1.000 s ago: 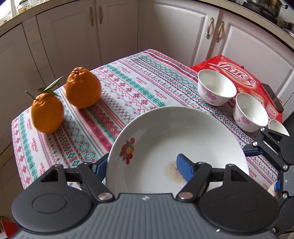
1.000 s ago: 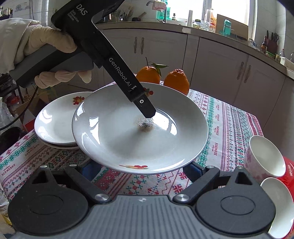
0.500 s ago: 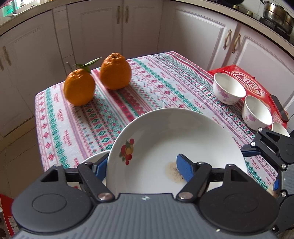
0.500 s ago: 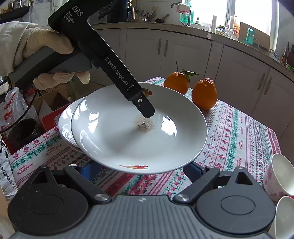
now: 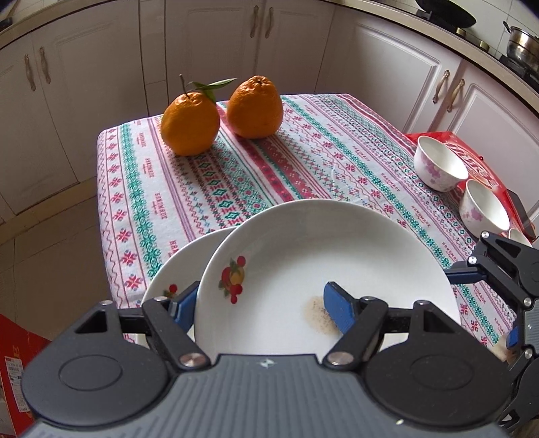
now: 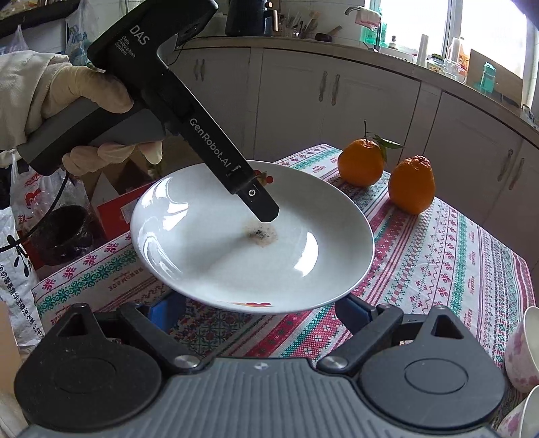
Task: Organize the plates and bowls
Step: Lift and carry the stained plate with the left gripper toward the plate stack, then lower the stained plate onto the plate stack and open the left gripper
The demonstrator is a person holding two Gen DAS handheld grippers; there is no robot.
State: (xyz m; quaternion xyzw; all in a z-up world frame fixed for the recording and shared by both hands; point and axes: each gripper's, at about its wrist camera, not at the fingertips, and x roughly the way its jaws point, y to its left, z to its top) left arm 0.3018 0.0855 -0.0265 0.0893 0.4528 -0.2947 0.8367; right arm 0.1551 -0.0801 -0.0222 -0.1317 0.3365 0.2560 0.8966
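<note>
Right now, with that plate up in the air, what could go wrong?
The left tongs pinch the plate only at its rim, so it might tip or slip. It hangs over another plate; coming down hard could chip both. The brownish residue in it would then sit inside the stack.

room: kitchen | cabinets (image 5: 209, 50): cream panelled doors with brass handles, wrapping round the room | floor (image 5: 43, 242): pale tiles | window (image 6: 488, 30): bright daylight behind a cluttered counter (image 6: 438, 72) | worktop (image 5: 235, 175): covered by a red-and-green patterned cloth
</note>
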